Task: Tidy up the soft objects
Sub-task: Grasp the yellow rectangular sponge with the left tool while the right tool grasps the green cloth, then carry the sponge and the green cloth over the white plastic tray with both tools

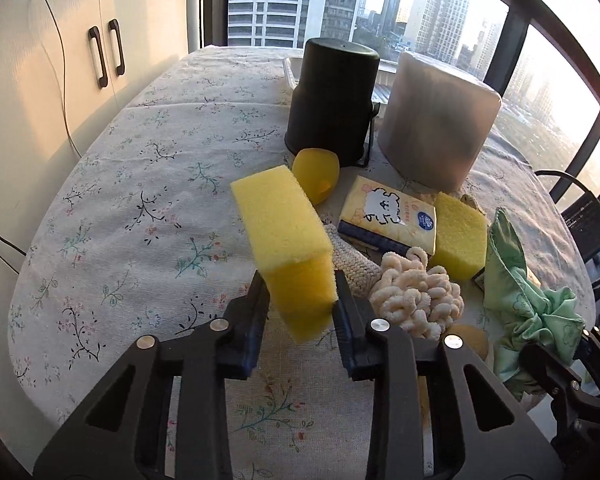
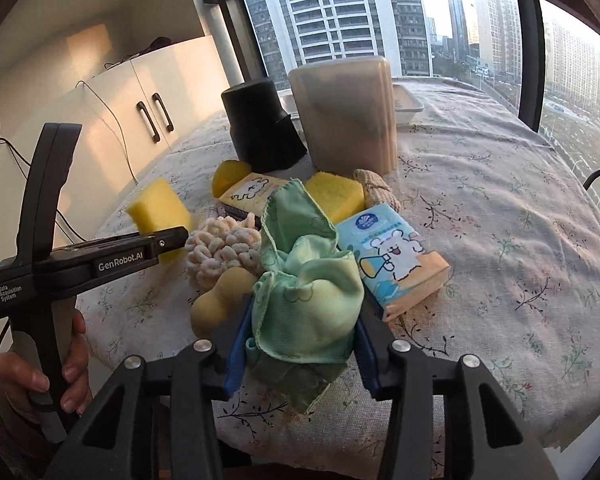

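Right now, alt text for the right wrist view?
The right gripper is shut on a bunched green cloth above a floral tablecloth. At left, the left gripper holds a yellow sponge; tissue packs and other soft items lie behind.

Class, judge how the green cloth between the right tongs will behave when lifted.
The green cloth looks floppy: it bunches in folds between the right tongs and a corner hangs below. Probably light, and unlikely to slip, being crumpled thick.
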